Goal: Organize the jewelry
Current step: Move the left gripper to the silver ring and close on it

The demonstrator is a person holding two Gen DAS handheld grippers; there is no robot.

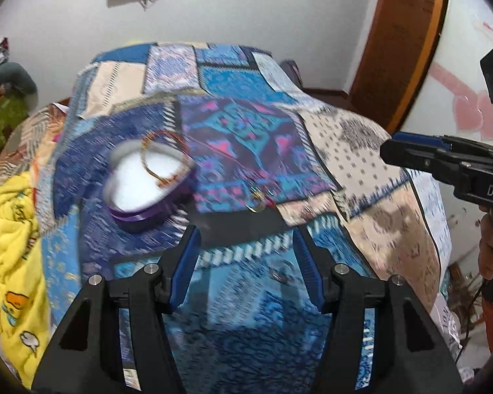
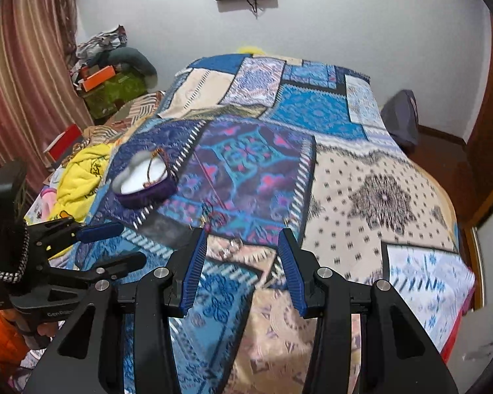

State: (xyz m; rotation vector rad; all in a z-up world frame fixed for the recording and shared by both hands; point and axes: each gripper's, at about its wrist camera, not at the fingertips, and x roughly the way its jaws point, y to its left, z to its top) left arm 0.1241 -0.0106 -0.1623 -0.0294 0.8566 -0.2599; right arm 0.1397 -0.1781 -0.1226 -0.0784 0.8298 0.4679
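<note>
The left gripper [image 1: 245, 251] has its fingers wide apart over the patchwork blanket [image 1: 361, 151]. The right gripper [image 2: 243, 249] is wide apart too. A bracelet [image 1: 162, 159] lies in the purple heart box [image 1: 148, 180]. A red-string necklace [image 1: 258, 202] lies on the blanket, near it.

Left claw [image 1: 246, 262] open above bed [image 1: 361, 151]; purple box [image 1: 148, 184] holds bracelet [image 1: 162, 157]; pendant [image 1: 258, 202] just right of box.

A: bedspread [image 2: 371, 197] is a blue, cream and pink patchwork lol
B: yep, purple heart box [image 1: 148, 193] with white lining, yellow cartoon blanket [image 1: 13, 256], striped pink curtain [image 2: 26, 75]
</note>
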